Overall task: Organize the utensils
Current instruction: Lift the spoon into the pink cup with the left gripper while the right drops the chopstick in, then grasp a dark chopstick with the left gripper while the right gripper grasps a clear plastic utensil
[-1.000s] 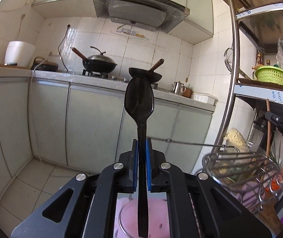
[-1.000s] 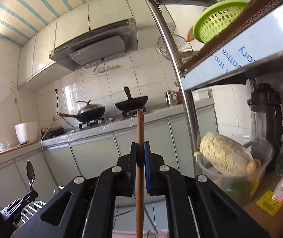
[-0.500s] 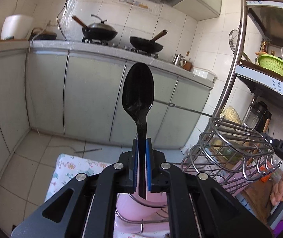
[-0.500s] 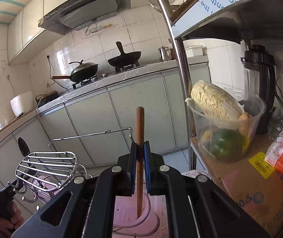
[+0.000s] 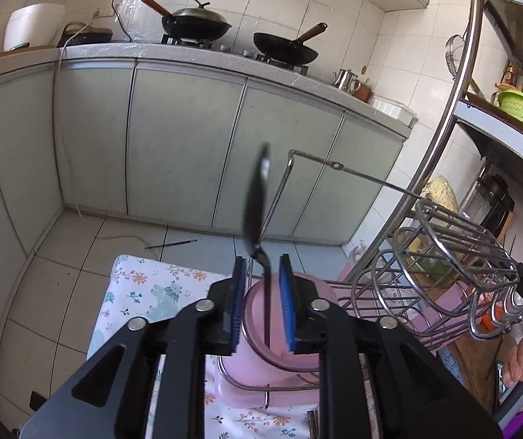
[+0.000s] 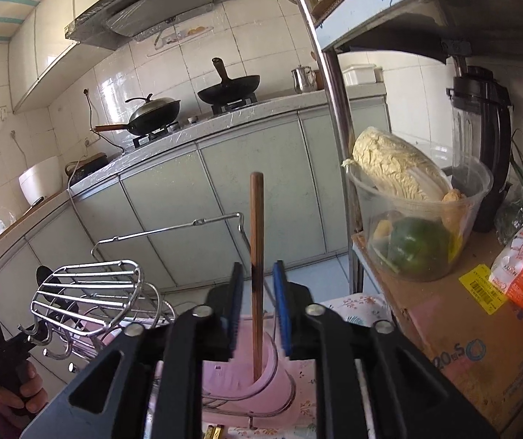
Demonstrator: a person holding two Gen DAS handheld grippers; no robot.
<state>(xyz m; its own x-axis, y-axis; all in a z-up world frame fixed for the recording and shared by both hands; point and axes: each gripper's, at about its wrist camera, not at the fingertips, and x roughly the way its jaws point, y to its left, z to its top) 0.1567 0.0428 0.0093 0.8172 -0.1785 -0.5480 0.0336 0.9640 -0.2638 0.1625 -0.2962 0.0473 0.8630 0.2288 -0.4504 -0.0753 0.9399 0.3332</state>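
In the left wrist view my left gripper (image 5: 263,303) is open. A black plastic spoon (image 5: 256,201) stands loose between its pads, bowl up and turned edge-on, its handle down in a pink utensil cup (image 5: 279,333). In the right wrist view my right gripper (image 6: 257,307) is open too. A brown wooden chopstick (image 6: 257,241) stands upright between its pads, lower end inside a pink cup (image 6: 250,384). Both cups sit in a chrome wire utensil rack (image 5: 455,252), also seen in the right wrist view (image 6: 93,289).
The rack stands on a floral cloth (image 5: 140,292). A metal shelf post (image 6: 338,146) rises close on the right; its shelf holds a plastic tub of cabbage and vegetables (image 6: 415,219) and a black blender (image 6: 481,139). Kitchen cabinets (image 5: 188,146) and floor lie beyond.
Both grippers have tilted down toward the rack and opened. The spoon and the chopstick are let go and stand in the pink cups; the spoon has turned edge-on.
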